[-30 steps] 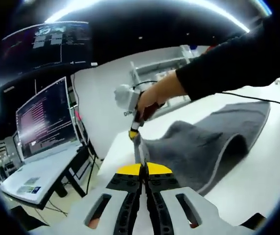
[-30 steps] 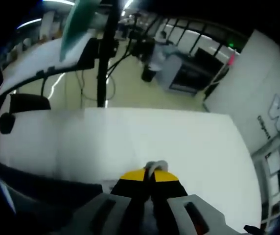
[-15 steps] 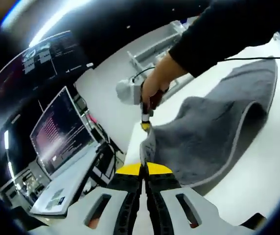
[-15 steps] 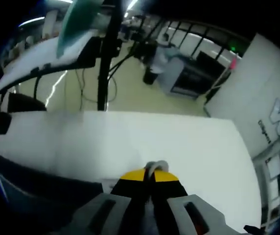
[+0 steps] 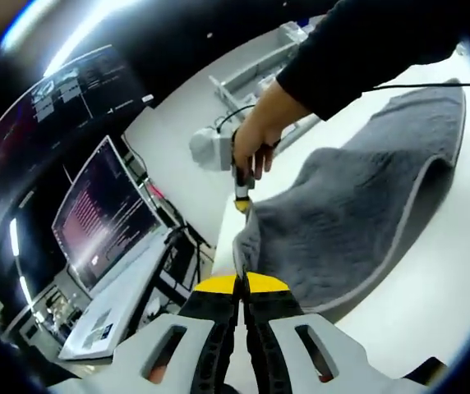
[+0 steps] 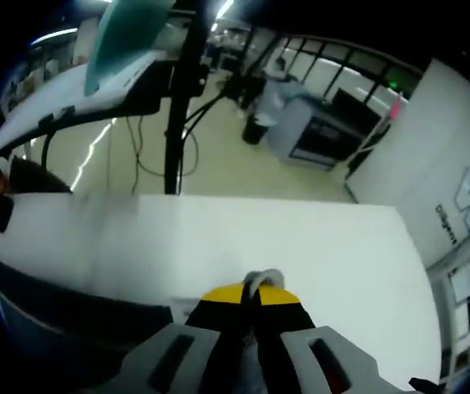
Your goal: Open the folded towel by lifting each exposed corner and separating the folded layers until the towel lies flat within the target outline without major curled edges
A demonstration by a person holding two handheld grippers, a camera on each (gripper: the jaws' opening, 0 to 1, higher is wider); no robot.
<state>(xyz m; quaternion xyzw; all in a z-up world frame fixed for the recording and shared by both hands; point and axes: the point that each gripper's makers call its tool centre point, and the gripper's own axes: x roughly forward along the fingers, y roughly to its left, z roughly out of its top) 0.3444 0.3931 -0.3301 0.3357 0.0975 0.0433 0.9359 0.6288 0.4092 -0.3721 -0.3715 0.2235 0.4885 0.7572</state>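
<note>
Two grippers hold the grey towel (image 5: 358, 222) along one edge. Nearest in the left gripper view, the left gripper (image 5: 241, 289) has its yellow-tipped jaws pressed together on that edge; just beyond, the right gripper (image 5: 242, 205), carried by a hand (image 5: 258, 144), pinches the same edge higher up. In the right gripper view its jaws are likewise closed on a small grey tuft of towel. Behind them the towel arches up off the white table (image 5: 432, 304) in a raised hump, its far end resting flat. Compared with a second ago, the hump stands taller and the held edge is pulled more upright, which suggests the top layer is peeling free. The laptop (image 5: 108, 226) at the far left looms closer, the view having tilted.
</note>
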